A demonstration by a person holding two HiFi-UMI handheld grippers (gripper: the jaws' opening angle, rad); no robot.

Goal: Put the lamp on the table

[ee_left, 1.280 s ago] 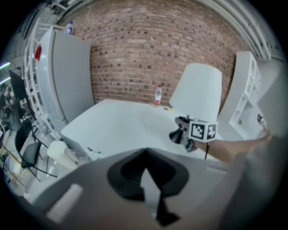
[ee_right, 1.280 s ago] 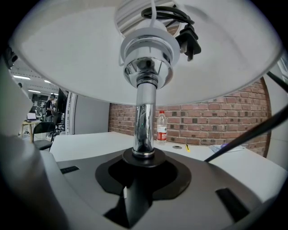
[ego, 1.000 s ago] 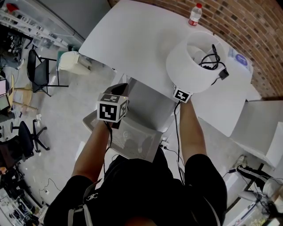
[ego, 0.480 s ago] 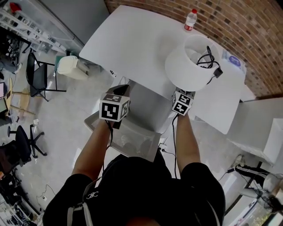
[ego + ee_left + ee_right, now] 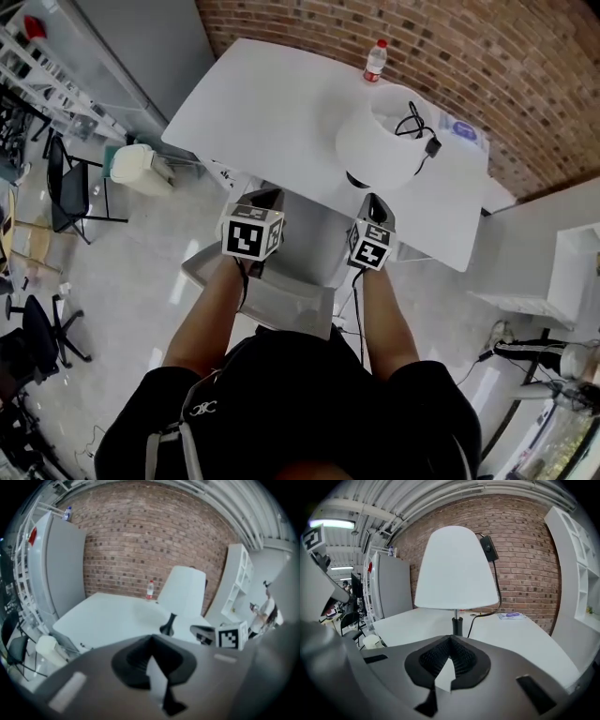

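Looks down on a red-brown brick wall (image 5: 525, 66) with a broad white rectangular table (image 5: 272, 103) set against it. Finds the table lamp with a wide white conical shade (image 5: 370, 150) standing upright on that tabletop, toward the near edge, its round black base (image 5: 356, 180) flat on the surface. Shows a black power cord with plug (image 5: 419, 131) bundled in the open top of the shade and hanging over its rim. Has the grey hand-held left gripper (image 5: 270, 195) at the table's near edge, well apart from the lamp, jaws pressed together on nothing. Has the matching right gripper (image 5: 372, 200) near the lamp's base, pointing at the stem but not touching it, jaws likewise closed tip to tip and empty. Picks out a clear plastic bottle with a red cap (image 5: 375, 60) upright at the far edge by the wall, and a small blue-printed flat packet (image 5: 464, 131) beyond the lamp.
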